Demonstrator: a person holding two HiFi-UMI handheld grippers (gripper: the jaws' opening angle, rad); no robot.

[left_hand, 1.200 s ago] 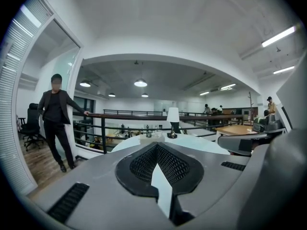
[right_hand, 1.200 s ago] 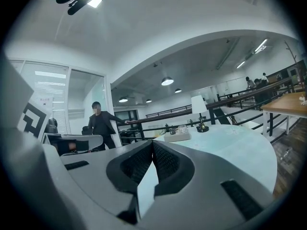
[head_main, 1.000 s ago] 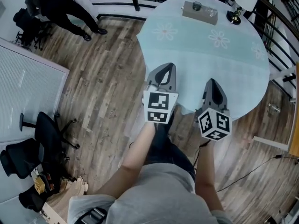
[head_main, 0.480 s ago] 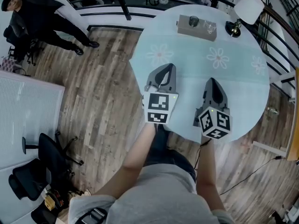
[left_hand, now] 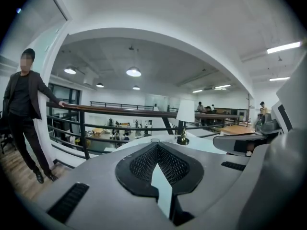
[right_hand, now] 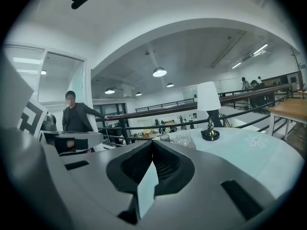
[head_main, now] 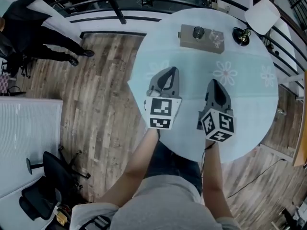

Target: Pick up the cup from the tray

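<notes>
A grey tray (head_main: 187, 35) lies at the far side of the round table (head_main: 249, 109), which has a pale blue cloth. On the tray stand a dark cup (head_main: 198, 32) and a clear glass (head_main: 216, 36). The right gripper view shows the same cup (right_hand: 165, 138) and glass (right_hand: 182, 139) ahead. My left gripper (head_main: 169, 72) and right gripper (head_main: 214, 83) hover side by side over the near half of the table, well short of the tray. Both are shut with nothing between their jaws, as the left gripper (left_hand: 156, 146) and right gripper (right_hand: 152, 143) views confirm.
A table lamp (head_main: 242, 35) with a white shade (head_main: 261, 16) stands right of the tray. A railing (head_main: 120, 1) runs behind the table. A person in dark clothes (head_main: 33, 18) stands by it at the left. Office chairs (head_main: 48, 186) sit on the wood floor at lower left.
Both grippers have moved forward together, from the table's near edge to over its cloth, closer to the tray. Their jaws stayed shut.
</notes>
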